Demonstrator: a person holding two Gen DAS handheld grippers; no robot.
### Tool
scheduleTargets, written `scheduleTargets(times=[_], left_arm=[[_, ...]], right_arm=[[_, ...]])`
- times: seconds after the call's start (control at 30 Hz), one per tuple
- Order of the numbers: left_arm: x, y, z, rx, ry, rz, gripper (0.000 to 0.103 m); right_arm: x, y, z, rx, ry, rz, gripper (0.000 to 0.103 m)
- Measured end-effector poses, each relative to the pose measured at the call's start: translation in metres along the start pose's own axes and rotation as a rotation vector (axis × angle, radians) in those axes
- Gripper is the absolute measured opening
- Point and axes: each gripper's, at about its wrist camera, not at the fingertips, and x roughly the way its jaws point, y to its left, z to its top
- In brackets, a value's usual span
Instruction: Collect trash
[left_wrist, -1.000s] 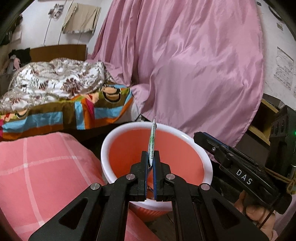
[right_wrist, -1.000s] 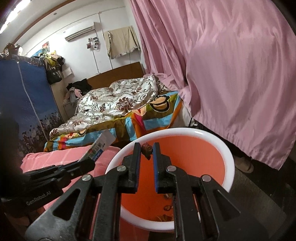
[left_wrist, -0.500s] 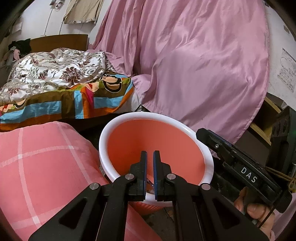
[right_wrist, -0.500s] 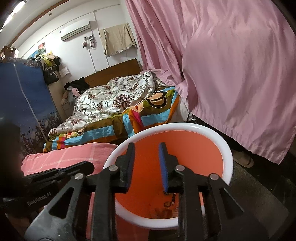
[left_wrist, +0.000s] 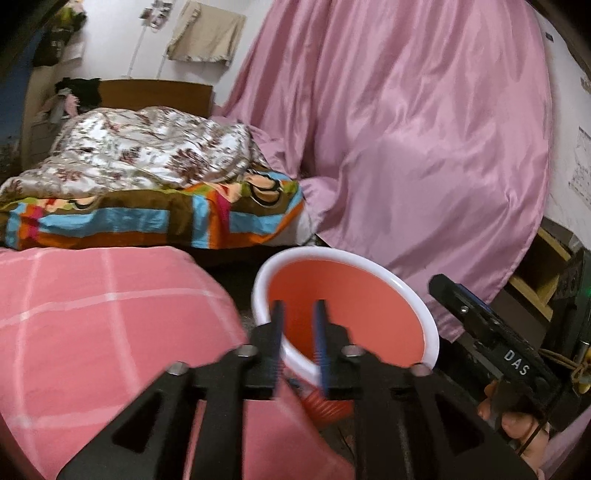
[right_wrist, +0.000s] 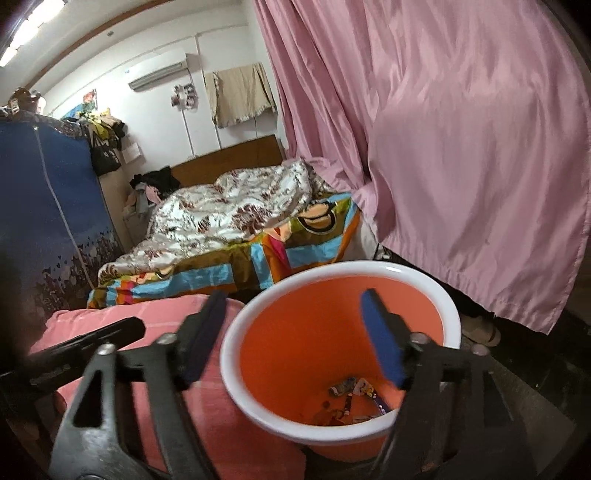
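Both jaws have just been opening. The left gripper stands slightly apart, the right gripper wide apart, both empty. Wrappers lie in the bucket at 6 o'clock. Withdraw without knocking its rim.

— We see a glossy, smooth plastic bucket, orange inside with a white rim.
— And we read the pink curtain as shiny satin cloth; the pink checked cover looks matt. The headboard is brown wood.
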Motion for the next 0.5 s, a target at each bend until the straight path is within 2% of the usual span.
scheduleTargets(times=[0.07,0.17,0.23,0.3,0.37,0.5], left_arm=[[-0.022,0.009,-0.004,-0.021,-0.052,0.016,0.044],[-0.052,0.017,-0.01,-0.028,-0.09,0.052,0.045],[-0.072,0.024,-0.016,-0.033,-0.112,0.077,0.056],[-0.094,0.03,-0.024,-0.04,-0.146,0.102,0.073],[-0.115,0.036,-0.032,-0.05,-0.181,0.121,0.086],[-0.155,0.043,-0.05,-0.036,-0.248,0.199,0.095]], right_arm=[[-0.012,0.011,-0.001,-0.023,-0.025,0.004,0.094],[-0.031,0.027,-0.005,-0.041,-0.067,0.031,0.103],[-0.046,0.038,-0.011,-0.048,-0.099,0.061,0.103],[-0.058,0.048,-0.017,-0.061,-0.119,0.074,0.103],[-0.071,0.059,-0.026,-0.073,-0.131,0.087,0.103],[-0.09,0.073,-0.045,-0.088,-0.144,0.104,0.103]])
